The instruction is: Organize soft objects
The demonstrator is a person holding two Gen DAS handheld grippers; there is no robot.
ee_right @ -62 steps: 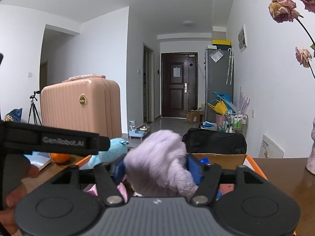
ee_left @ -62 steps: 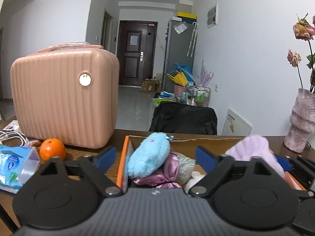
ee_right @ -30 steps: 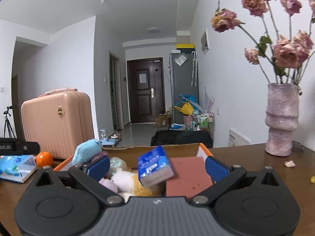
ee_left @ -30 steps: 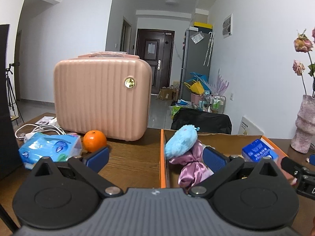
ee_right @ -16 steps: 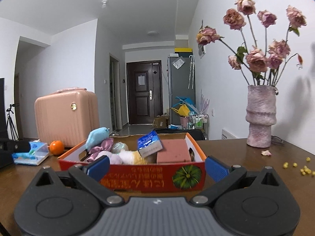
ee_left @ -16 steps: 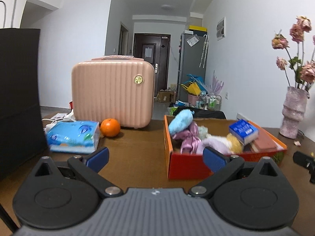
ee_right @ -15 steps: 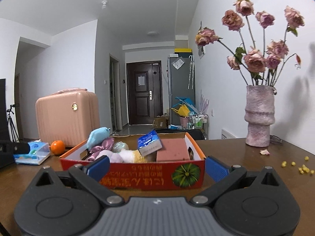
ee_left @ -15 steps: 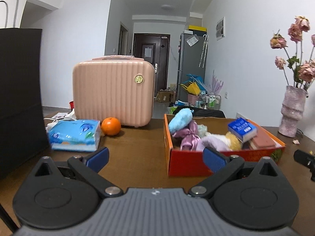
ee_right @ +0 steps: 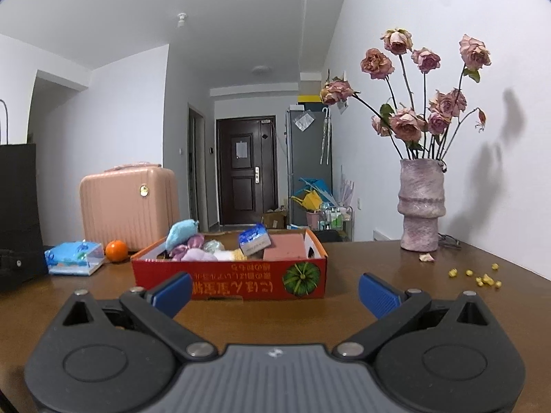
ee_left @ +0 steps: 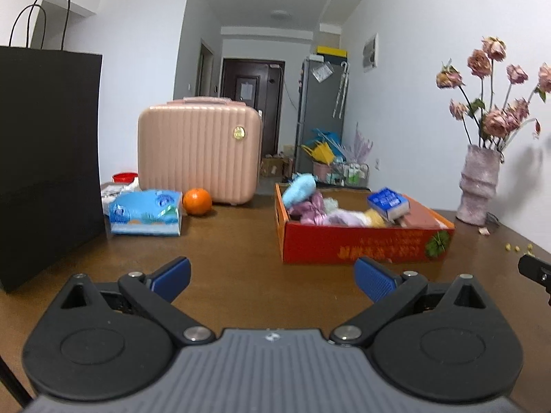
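Note:
A red cardboard box [ee_left: 361, 246] [ee_right: 234, 284] sits on the brown table and holds several soft things: a light blue plush [ee_left: 299, 188] [ee_right: 182, 229], a pink satin piece [ee_left: 311, 208], a lilac fluffy item [ee_left: 344, 217] [ee_right: 198, 255], a blue tissue pack [ee_left: 388, 203] [ee_right: 254, 238] and a pink block [ee_right: 284, 246]. My left gripper [ee_left: 272, 278] is open and empty, well short of the box. My right gripper [ee_right: 274, 292] is open and empty too, just in front of the box.
A pink hard case [ee_left: 198, 148], an orange [ee_left: 197, 201] and a blue tissue packet [ee_left: 146, 211] stand left of the box. A black paper bag [ee_left: 44, 158] rises at far left. A vase of dried roses [ee_right: 420, 206] and yellow crumbs [ee_right: 477, 277] are at right.
The right gripper let go of the lilac fluffy item into the box. Both grippers then drew back from the box, which now looks smaller and farther.

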